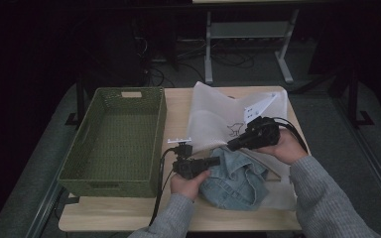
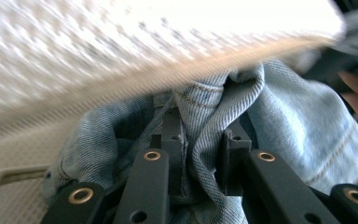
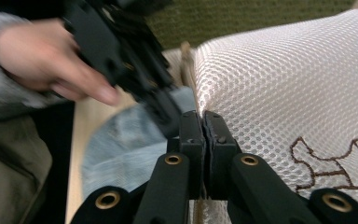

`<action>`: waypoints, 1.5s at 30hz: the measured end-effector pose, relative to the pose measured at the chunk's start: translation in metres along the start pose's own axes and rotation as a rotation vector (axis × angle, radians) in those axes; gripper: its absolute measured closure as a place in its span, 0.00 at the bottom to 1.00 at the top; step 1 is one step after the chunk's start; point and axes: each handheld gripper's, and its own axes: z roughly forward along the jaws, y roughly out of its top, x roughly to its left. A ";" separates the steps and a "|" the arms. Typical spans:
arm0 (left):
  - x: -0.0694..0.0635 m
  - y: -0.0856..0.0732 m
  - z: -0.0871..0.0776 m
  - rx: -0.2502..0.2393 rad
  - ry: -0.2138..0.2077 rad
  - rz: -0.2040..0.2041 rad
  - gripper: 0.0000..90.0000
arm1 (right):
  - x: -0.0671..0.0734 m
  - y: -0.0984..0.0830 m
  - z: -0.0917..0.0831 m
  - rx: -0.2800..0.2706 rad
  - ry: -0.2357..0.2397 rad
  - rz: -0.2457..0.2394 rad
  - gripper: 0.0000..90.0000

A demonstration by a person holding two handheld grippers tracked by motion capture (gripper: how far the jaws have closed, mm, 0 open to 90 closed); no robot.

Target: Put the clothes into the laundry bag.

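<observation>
The wooden table (image 1: 129, 210) was the biggest thing, and its near edge was cut off at the bottom of the high view. On its left side sat one green woven basket (image 1: 114, 144), with its long side running away from the person. Beside it lay one white mesh bag (image 1: 213, 116), its long side also running from near to far, with a small brown stitched animal (image 1: 234, 130) on it.

One blue denim garment (image 1: 238, 181) lay bunched up at the near end of the bag, with part of it under the bag's edge (so its full shape was hard to make out). It was a rumpled lump and pointed no clear way.

There were two grippers, one in each hand. The left gripper (image 1: 209, 162) pointed to the right, into the denim. In the left gripper view its jaws were squeezing a fold of the denim garment (image 2: 200, 140) between them. That view was blurry along the top, where the mesh bag (image 2: 121, 51) hung over.

The right gripper (image 1: 234, 145) pointed down and to the left. In the right gripper view its jaws were pinched tight on the edge of the mesh bag (image 3: 284, 84), holding it up a little. The person's other hand (image 3: 42, 60) there looked smeared.
</observation>
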 end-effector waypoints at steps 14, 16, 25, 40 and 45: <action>-0.004 -0.018 -0.021 0.019 0.032 0.063 0.45 | -0.002 -0.012 0.006 0.061 -0.011 0.015 0.96; -0.005 -0.022 -0.025 0.043 0.036 0.095 0.43 | -0.002 -0.013 0.007 0.062 -0.016 0.017 0.96; 0.008 -0.024 -0.005 0.068 -0.008 0.050 0.77 | -0.001 -0.013 0.011 0.064 -0.019 0.016 0.96; 0.010 -0.021 -0.006 -0.014 -0.056 0.000 0.85 | -0.002 -0.016 0.010 0.084 -0.015 0.020 0.97; 0.009 -0.021 -0.005 -0.011 -0.052 0.000 0.85 | -0.003 -0.016 0.011 0.086 -0.015 0.021 0.97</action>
